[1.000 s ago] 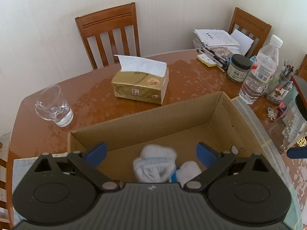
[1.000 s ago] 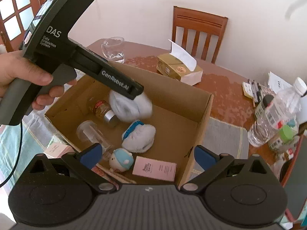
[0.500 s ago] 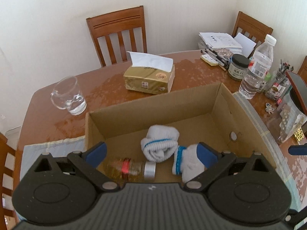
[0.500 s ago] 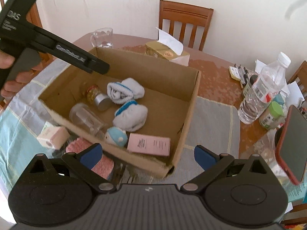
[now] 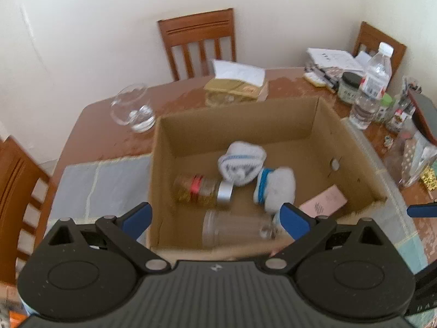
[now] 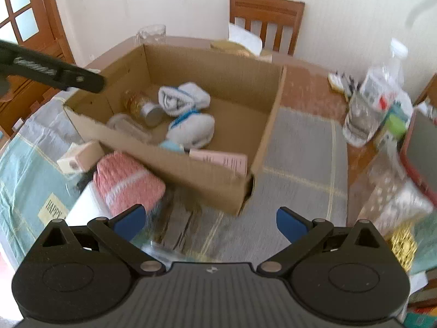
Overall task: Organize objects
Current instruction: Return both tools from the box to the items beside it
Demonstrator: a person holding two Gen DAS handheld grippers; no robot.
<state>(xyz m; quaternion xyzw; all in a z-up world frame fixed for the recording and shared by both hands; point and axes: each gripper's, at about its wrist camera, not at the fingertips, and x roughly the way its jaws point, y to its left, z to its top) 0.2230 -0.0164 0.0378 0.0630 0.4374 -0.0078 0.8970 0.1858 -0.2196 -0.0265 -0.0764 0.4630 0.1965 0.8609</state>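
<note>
1. Both the left gripper (image 5: 215, 216) and right gripper (image 6: 209, 220) were spread apart, holding nothing.
2. The pink checked pouch (image 6: 127, 183) lay against the cardboard box (image 6: 191, 169)'s near outer wall.
3. It looked soft and light; pinching its middle would probably suit.

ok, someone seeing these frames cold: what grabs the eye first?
The open brown cardboard box on the table centre, holding two rolled white socks with blue bands, a glass jar with a silver lid lying on its side and a pink card. Next, the pink-and-white patterned pack outside its near wall, and both grippers open and empty.
</note>
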